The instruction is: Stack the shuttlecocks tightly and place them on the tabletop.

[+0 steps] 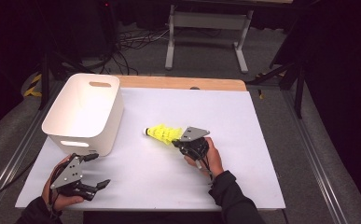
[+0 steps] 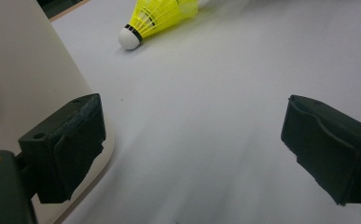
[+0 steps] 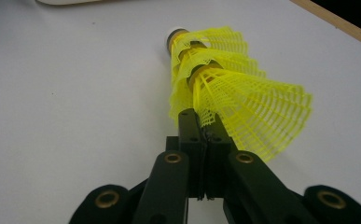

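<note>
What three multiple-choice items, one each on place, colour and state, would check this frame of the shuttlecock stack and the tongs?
1. Where does the white bin stand?
A. at the table's far left
B. at the table's near right
C. on the floor

2. What colour are the skirts of the shuttlecock stack?
A. red
B. yellow
C. blue

3. How do the right tongs stand?
A. wide open above the bin
B. shut on the stack's skirt
C. lying loose on the table

Right letters:
1. A: the high view shows the bin on the white table, far left, just beyond the open left tongs.
2. B: both gripper views show yellow mesh.
3. B: the jaws meet on the mesh edge.
</note>
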`<state>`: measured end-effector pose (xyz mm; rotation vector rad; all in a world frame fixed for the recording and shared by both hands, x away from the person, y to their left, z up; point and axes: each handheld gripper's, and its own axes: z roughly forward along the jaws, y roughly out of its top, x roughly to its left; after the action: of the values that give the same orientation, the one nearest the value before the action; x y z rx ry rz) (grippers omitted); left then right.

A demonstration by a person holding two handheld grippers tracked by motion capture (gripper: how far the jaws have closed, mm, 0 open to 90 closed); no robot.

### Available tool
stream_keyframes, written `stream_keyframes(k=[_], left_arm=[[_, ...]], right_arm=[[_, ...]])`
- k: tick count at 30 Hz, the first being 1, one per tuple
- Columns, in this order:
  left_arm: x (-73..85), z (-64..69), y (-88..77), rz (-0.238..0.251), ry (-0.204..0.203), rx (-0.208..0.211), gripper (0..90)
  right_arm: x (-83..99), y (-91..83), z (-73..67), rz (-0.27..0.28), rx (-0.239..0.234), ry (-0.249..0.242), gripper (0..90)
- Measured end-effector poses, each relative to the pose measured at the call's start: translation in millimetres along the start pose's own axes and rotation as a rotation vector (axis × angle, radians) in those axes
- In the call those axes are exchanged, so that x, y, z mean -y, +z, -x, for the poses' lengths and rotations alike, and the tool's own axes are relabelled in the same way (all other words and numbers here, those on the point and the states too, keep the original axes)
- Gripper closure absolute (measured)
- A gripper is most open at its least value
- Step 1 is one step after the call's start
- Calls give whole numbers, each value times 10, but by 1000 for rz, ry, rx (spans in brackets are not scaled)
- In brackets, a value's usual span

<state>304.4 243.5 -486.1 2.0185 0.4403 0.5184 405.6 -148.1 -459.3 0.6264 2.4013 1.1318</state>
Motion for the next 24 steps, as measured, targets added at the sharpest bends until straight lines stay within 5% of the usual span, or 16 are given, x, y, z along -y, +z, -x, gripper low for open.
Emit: stream_keyframes(k=[17,24], left_arm=[[-1,2,-4,-2,5,6,72],[1,3,-2,-1,2,7,72]], right_arm=[[-50,120,-35,-4,-12,6,868],[-36,138,-27,-23,-6,12,764]])
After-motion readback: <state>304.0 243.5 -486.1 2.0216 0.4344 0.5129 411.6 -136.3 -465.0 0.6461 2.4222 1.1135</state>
